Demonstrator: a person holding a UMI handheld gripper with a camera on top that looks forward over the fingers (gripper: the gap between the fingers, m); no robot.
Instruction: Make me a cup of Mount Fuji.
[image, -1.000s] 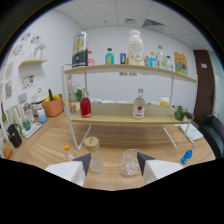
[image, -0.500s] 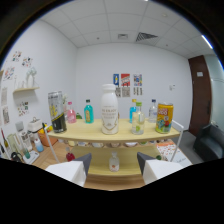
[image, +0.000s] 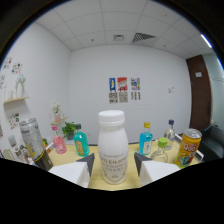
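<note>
One white bottle (image: 111, 147) upright on the yellow shelf (image: 135, 152), standing between the fingers of the open claw (image: 113, 169), gaps either side. Best centred, squeezed squarely below the cap, keeping clear of blue bottle (image: 145, 140) right, teal bottle (image: 81, 142) left.

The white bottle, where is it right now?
In the gripper view the white bottle stands on the shelf between the open tongs, teal bottle on one side, blue bottle on the other.
</note>
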